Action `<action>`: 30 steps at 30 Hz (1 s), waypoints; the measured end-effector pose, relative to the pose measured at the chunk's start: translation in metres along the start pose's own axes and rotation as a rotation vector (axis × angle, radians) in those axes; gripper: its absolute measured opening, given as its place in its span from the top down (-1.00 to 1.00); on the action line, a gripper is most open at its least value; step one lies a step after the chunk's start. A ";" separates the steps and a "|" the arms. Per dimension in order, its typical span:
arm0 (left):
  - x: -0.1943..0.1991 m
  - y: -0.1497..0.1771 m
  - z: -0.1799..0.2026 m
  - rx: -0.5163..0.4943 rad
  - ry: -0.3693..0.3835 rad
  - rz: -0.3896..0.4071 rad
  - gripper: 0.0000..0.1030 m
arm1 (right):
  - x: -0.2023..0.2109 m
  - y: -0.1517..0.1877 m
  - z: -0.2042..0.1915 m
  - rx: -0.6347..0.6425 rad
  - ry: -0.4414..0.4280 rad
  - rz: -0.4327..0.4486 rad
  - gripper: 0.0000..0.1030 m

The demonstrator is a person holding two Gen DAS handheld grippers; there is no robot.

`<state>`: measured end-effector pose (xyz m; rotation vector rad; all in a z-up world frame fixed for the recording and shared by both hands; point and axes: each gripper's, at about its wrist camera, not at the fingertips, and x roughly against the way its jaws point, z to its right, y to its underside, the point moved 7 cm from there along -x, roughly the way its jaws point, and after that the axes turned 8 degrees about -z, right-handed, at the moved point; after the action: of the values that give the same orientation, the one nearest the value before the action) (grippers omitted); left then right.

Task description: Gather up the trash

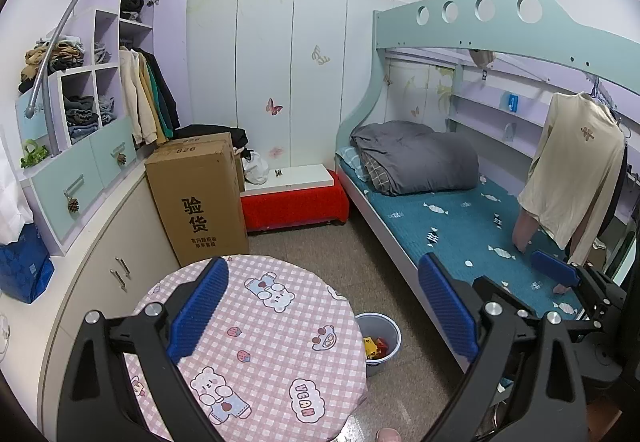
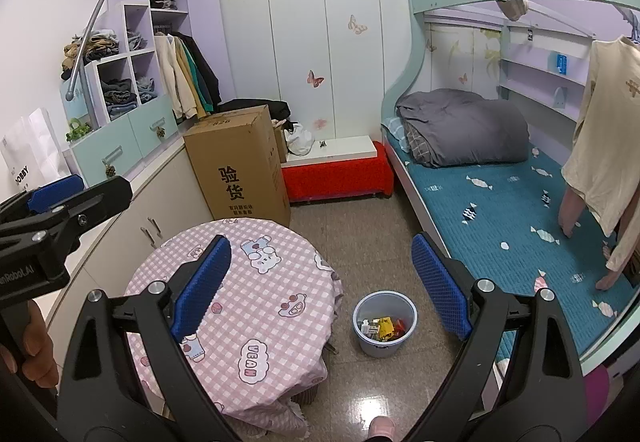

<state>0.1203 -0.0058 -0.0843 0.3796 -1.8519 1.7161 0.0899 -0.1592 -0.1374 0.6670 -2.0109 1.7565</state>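
A small grey-blue trash bin (image 2: pixel 385 324) stands on the floor between the round table and the bed, with yellow, red and white trash (image 2: pixel 385 326) inside. It also shows in the left wrist view (image 1: pixel 378 338), half hidden by the table edge. My left gripper (image 1: pixel 322 312) is open and empty, held above the round table (image 1: pixel 256 338) with its pink checked cloth. My right gripper (image 2: pixel 320 284) is open and empty, above the gap between the table (image 2: pixel 248 306) and the bin. The left gripper's side also shows at the left of the right wrist view (image 2: pixel 60 197).
A tall cardboard box (image 2: pixel 244 165) stands behind the table by the white cabinets (image 2: pixel 132 217). A red bench (image 2: pixel 336 171) lies at the far wall. A bunk bed (image 2: pixel 516 213) with a teal mattress and grey duvet fills the right. A foot in a pink slipper (image 2: pixel 380 428) is below.
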 end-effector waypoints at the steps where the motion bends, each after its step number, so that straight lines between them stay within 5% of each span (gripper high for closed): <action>1: -0.001 0.000 -0.001 -0.001 0.001 -0.002 -0.82 | -0.001 0.000 0.000 0.000 -0.001 -0.002 -0.75; 30: -0.020 0.000 -0.014 -0.004 0.010 -0.031 -0.82 | -0.014 0.001 -0.001 0.000 0.002 -0.025 -0.75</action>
<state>0.1392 0.0044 -0.0961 0.3958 -1.8328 1.6904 0.1002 -0.1569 -0.1462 0.6869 -1.9928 1.7424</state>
